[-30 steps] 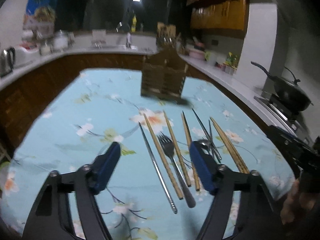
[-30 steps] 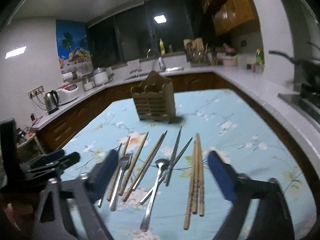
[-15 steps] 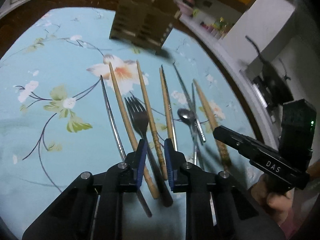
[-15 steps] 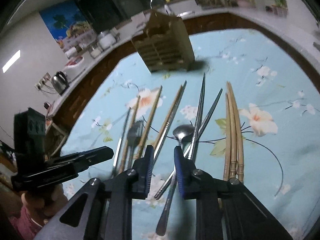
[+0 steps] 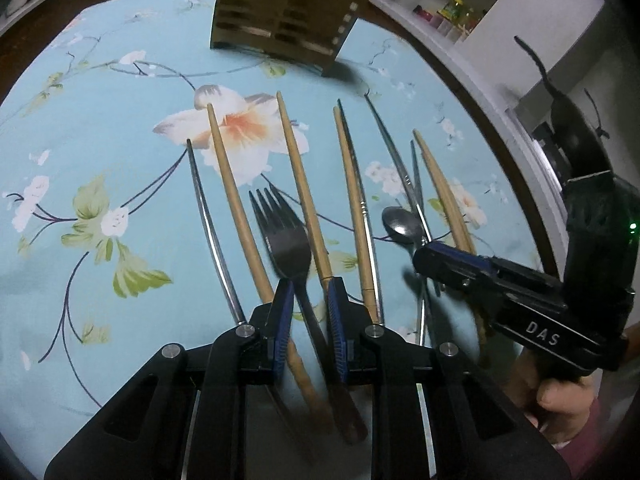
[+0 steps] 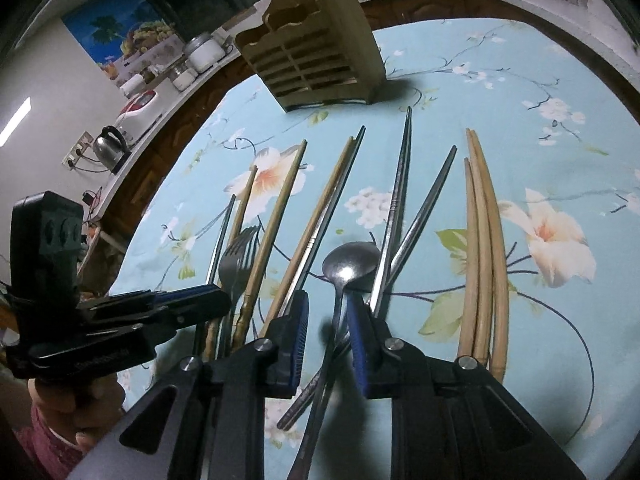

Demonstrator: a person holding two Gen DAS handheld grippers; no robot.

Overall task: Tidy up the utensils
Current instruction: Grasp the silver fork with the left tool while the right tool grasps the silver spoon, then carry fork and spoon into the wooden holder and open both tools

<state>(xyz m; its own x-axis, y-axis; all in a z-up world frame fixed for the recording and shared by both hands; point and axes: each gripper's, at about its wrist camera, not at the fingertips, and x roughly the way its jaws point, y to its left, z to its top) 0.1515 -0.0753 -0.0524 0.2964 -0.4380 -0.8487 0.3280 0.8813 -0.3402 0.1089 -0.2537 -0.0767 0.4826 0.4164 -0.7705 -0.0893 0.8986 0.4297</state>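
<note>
A wooden slotted utensil holder (image 5: 286,12) (image 6: 316,62) stands at the far side of the floral blue tablecloth. Wooden chopsticks (image 5: 236,200), metal chopsticks (image 6: 400,196), a dark fork (image 5: 286,236) and a metal spoon (image 6: 350,264) lie in a row in front of it. My left gripper (image 5: 309,296) hangs low over the fork's handle, jaws narrowed to a small gap on either side of it. My right gripper (image 6: 326,312) straddles the spoon's handle the same way. Whether either grips is unclear. Each gripper also shows in the other's view: the right (image 5: 440,260), the left (image 6: 192,300).
Three wooden chopsticks (image 6: 484,248) lie together at the right of the row. A counter with a kettle (image 6: 110,148) and jars runs along the left; a dark pan (image 5: 572,132) sits on a stove at the right. The table's brown edge (image 5: 500,152) curves close by.
Both grippers dropped from well above the table to just over the utensils and narrowed from wide open to a small gap, the left around the fork's handle, the right around the spoon's.
</note>
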